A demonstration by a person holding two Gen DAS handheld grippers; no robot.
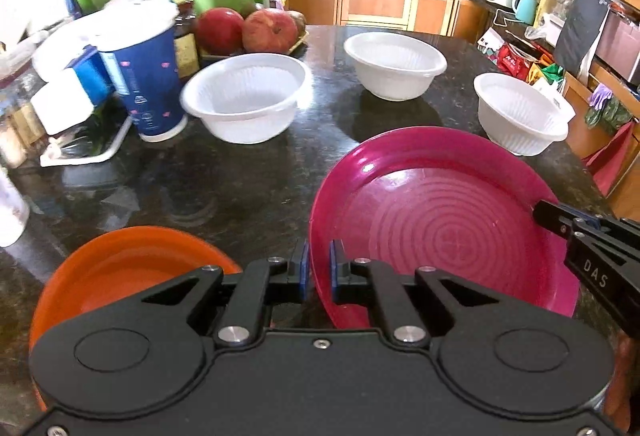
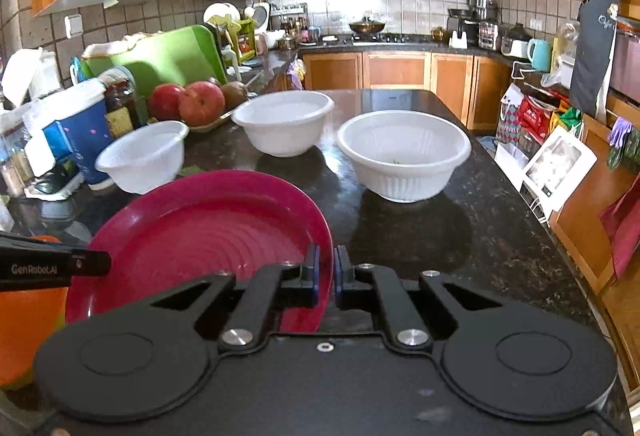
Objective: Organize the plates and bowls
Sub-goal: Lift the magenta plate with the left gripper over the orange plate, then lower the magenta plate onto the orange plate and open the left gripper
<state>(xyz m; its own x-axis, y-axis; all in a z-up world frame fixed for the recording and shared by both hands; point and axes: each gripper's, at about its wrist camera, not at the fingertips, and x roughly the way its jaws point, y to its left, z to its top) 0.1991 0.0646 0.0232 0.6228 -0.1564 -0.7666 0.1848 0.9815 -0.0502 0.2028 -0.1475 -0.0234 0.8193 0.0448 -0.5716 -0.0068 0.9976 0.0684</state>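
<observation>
Above the dark speckled stone bench point(image 1: 240, 188), a round magenta plastic plate point(image 1: 440, 228) hangs tilted, its left rim pinched between the left gripper point(image 1: 319, 268) fingers, its right rim clamped between the right gripper point(image 2: 328, 272) fingers.

Countertop layout, seen along both grippers.
A plate point(image 1: 440, 232) sits nearest, tilted off the counter point(image 1: 240, 188), its left rim between the fingers of the left gripper point(image 1: 319, 268) and its right rim between those of the right gripper point(image 2: 327, 274). A second plate point(image 1: 132, 268) lies to its left. Beyond them stand three bowls: left bowl point(image 1: 244, 96), middle bowl point(image 1: 394, 64) farthest, right bowl point(image 1: 520, 112). A cup point(image 1: 148, 76) stands left of the left bowl; fruit point(image 1: 248, 30) rests behind that bowl.
</observation>
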